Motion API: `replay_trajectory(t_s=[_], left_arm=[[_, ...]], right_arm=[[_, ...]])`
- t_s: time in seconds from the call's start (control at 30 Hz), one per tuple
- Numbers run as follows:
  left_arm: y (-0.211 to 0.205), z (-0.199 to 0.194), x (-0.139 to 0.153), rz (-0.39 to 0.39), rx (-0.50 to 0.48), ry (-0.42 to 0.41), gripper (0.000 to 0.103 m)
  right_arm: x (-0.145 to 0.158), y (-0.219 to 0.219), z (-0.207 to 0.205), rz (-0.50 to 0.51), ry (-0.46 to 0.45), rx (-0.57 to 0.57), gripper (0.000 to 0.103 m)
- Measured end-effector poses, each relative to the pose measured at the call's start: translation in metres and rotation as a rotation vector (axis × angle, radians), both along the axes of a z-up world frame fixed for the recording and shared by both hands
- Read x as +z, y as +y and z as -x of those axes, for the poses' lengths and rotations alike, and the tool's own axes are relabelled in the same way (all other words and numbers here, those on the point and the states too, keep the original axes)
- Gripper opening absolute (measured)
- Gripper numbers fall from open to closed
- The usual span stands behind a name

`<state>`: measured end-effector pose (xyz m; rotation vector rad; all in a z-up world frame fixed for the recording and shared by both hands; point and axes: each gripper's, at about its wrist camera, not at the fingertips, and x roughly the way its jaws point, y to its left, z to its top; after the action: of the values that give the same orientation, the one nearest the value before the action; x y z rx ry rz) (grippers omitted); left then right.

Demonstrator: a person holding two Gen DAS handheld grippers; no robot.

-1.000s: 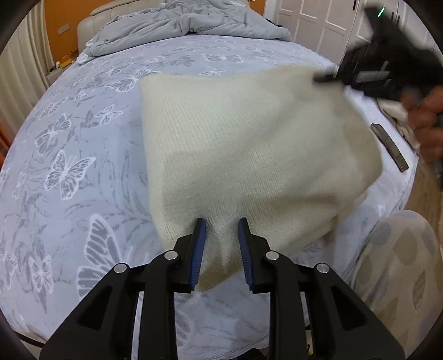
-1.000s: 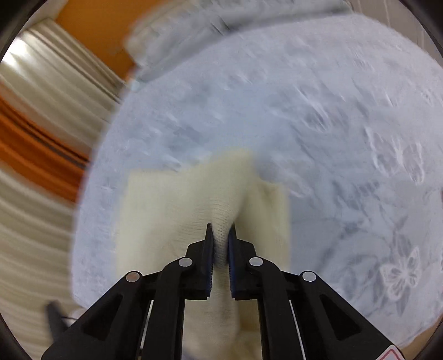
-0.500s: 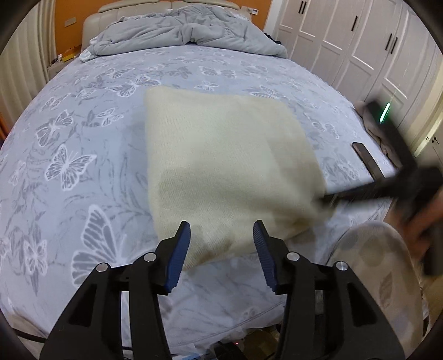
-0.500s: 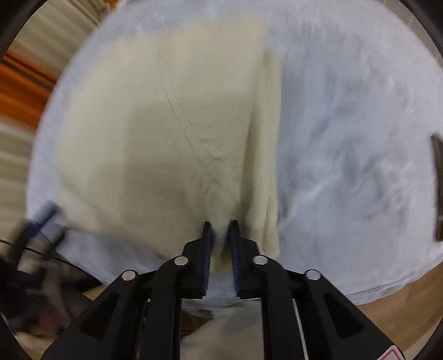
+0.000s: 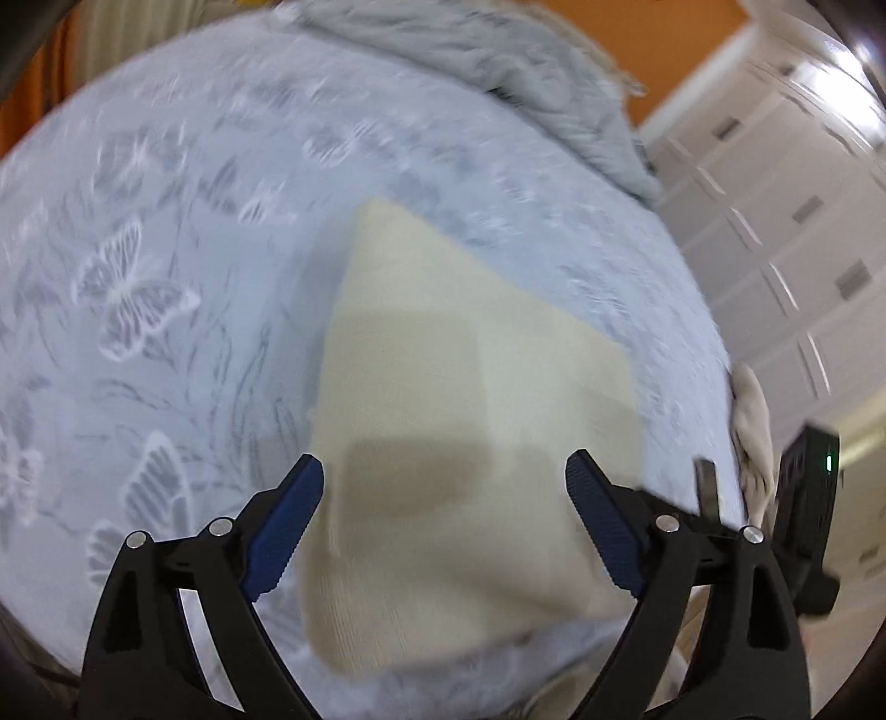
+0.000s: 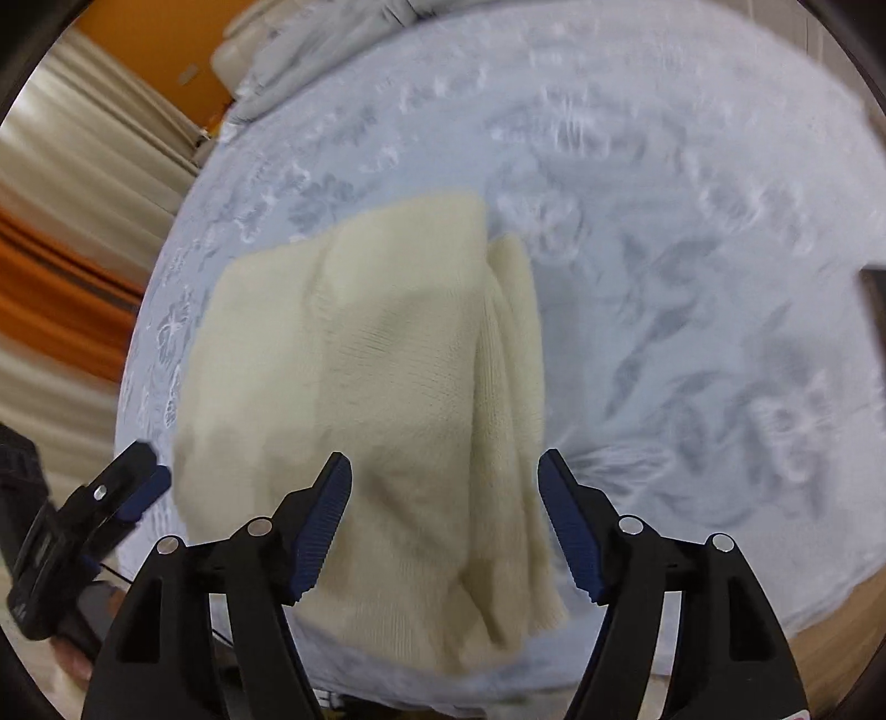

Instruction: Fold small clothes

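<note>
Garment: a cream knit sweater [image 5: 476, 443] lies folded flat on the bed [image 5: 166, 288], near the bed's front edge; in the right wrist view its layered edge [image 6: 512, 387] runs along its right side.
Left gripper [image 5: 443, 531]: fingers spread wide, holding nothing; the sweater lies just past the tips, filling the gap from 11 to 1 o'clock, and I cannot tell whether the tips touch the cloth.
Right gripper [image 6: 446, 520]: fingers spread wide, holding nothing; the sweater sits straight ahead at 12 o'clock, its near corner running under the gap.
Each in the other's view: the left one shows at 8 o'clock in the right wrist view [image 6: 119, 493], beside the sweater's left edge; the right one's black body shows at 4 o'clock in the left wrist view [image 5: 805, 509].
Bed cover: pale blue with a butterfly print [image 5: 130, 293].
Blanket: a rumpled grey one [image 5: 498, 66] at 12 o'clock, at the far end of the bed.
Behind: white wardrobe doors [image 5: 786, 221] at 2 o'clock, orange wall [image 6: 149, 39].
</note>
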<state>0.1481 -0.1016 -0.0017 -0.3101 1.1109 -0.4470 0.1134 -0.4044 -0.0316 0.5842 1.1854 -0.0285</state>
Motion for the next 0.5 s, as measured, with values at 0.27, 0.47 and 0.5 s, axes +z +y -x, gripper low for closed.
replay_trajectory(t_s=[0.27,0.47,0.5], left_arm=[[0.017,-0.028,-0.072,0.215,0.049,0.201,0.095],[0.005,-0.027,-0.067,0.185,0.024,0.192,0.089],[0.001,-0.026,-0.064,0.152,0.019,0.179,0.086]], right_arm=[[-0.052,-0.007,-0.012,-0.207,0.050,-0.094,0.088],[-0.050,0.000,-0.012,-0.189,0.043,-0.092,0.086],[-0.050,0.000,-0.013,-0.189,0.040,-0.094,0.075]])
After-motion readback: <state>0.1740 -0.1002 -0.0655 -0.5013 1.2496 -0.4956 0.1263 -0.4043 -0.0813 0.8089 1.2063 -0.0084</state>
